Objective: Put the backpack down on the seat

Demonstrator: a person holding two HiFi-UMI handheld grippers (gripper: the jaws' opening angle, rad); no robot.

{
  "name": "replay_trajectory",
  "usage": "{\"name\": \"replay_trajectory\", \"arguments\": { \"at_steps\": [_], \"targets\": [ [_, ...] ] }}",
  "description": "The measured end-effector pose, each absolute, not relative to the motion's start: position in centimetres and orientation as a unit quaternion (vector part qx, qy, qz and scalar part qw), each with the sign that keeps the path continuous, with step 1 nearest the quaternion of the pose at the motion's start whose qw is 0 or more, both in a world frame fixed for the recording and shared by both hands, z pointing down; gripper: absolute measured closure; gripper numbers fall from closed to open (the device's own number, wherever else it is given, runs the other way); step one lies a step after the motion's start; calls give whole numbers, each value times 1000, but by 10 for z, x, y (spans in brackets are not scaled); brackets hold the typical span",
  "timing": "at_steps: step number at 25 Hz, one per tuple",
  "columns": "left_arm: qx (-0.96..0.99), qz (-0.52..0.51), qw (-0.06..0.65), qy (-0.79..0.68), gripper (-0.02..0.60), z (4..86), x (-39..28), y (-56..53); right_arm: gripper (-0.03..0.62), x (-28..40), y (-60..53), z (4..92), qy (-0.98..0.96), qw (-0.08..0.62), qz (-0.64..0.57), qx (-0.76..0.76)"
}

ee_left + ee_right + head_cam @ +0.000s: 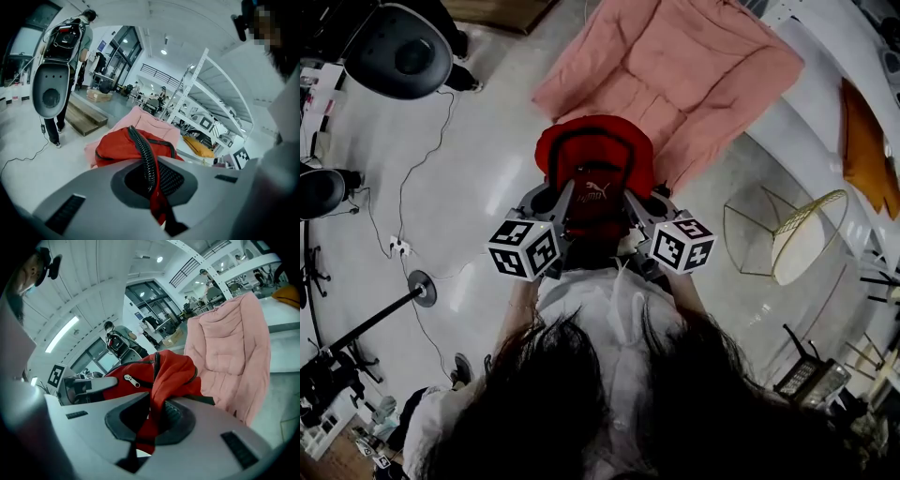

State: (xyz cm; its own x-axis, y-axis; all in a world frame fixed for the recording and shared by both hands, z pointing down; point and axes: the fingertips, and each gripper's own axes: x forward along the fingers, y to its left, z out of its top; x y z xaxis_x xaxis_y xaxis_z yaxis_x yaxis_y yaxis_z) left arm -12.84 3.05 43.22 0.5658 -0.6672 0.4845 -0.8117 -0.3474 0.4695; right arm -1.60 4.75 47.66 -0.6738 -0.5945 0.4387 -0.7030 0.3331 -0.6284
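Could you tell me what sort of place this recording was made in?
Probably a large open workshop or studio hall: tall white racks, a stand and cable on the floor, big glass doors.

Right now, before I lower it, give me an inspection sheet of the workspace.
Surface: pink padded seat, ahead of the grippers; nothing seen on it.
Job's things: red backpack, held up in front of the seat, not yet set down.
Clutter: black stand on the floor at left.
Grippers: left gripper and right gripper, jaws of both shut on the backpack's top fabric.
Cables: white cable running across the floor to a power strip.
Surroundings: office chair, wire-frame lamp, orange cushion.
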Motion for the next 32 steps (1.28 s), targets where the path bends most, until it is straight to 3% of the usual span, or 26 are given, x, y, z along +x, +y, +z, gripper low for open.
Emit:
{"name": "replay_trajectory", "arguments": {
  "at_steps": [20, 32],
  "targets": [
    [851, 103, 309, -412, 554, 423, -131, -60, 546, -17, -33, 469, -794, 51, 407, 449],
    [848, 129, 330, -394, 554, 447, -109, -138, 546, 8, -114, 490, -779, 55, 421, 461]
  ]
}}
